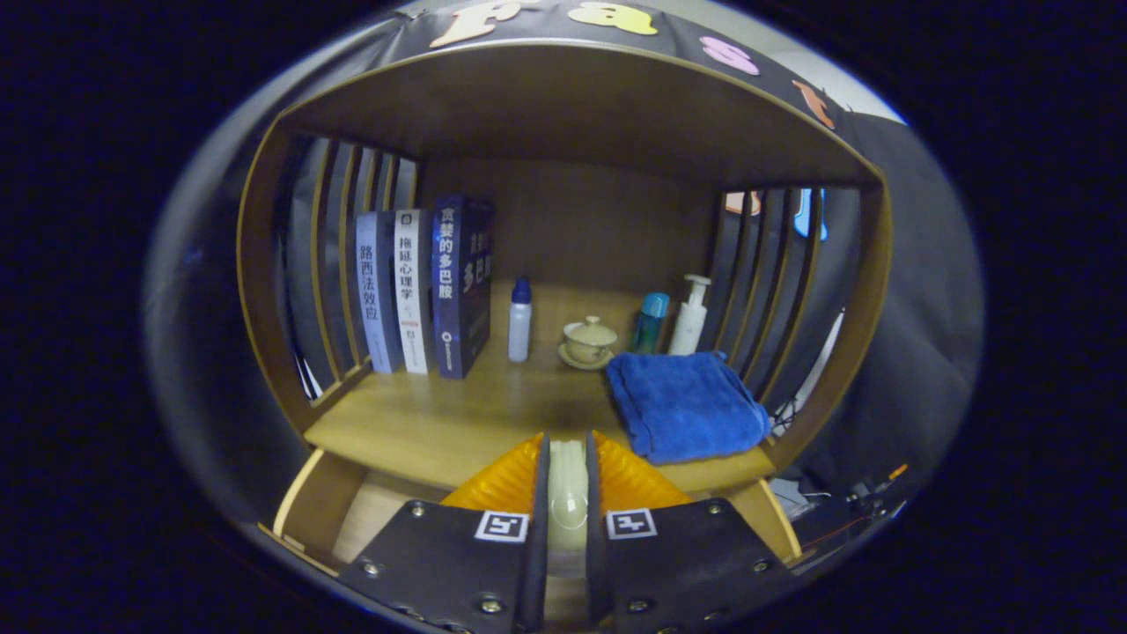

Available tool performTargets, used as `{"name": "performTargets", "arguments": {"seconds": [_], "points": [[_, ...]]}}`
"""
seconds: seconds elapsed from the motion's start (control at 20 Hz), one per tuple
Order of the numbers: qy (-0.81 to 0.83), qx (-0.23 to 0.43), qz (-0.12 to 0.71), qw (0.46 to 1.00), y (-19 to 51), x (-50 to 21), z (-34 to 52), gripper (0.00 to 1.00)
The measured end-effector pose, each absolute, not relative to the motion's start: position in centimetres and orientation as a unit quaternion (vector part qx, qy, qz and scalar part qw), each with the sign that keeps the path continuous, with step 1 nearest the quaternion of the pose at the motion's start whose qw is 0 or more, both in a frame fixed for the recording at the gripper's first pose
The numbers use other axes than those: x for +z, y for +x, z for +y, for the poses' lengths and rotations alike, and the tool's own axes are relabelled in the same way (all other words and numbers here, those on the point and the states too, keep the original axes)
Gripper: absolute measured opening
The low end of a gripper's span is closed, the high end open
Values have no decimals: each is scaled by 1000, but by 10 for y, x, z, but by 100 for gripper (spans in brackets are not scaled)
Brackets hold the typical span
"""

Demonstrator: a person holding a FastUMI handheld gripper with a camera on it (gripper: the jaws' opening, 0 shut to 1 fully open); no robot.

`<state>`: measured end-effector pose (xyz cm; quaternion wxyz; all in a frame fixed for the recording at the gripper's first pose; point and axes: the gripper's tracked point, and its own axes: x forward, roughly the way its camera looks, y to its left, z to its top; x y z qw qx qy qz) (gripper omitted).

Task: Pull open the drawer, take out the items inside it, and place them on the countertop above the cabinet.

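Note:
My gripper (568, 453) is shut on a pale, cream-coloured item (568, 493) that stands clamped between both fingers. It hangs over the front edge of the wooden countertop (440, 423). Below the fingers the drawer (321, 502) stands pulled open, its light wooden walls showing on either side. What lies inside the drawer is hidden behind the gripper body.
On the countertop stand three upright books (427, 291) at the left, a small blue-capped bottle (520, 321), a lidded cup on a saucer (588, 343), a teal-capped bottle (651, 321) and a pump bottle (689, 317). A folded blue towel (687, 405) lies at the right front. Slatted side walls enclose the shelf.

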<state>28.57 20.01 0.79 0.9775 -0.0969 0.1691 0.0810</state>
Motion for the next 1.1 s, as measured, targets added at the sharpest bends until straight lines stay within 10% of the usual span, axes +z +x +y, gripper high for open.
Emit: {"name": "performTargets", "arguments": {"seconds": [0.55, 0.8, 1.1], "points": [[-141, 69, 199, 967, 337, -57, 210, 19], [-125, 72, 206, 968, 328, -53, 210, 59], [-121, 65, 163, 977, 266, -26, 184, 71]]}}
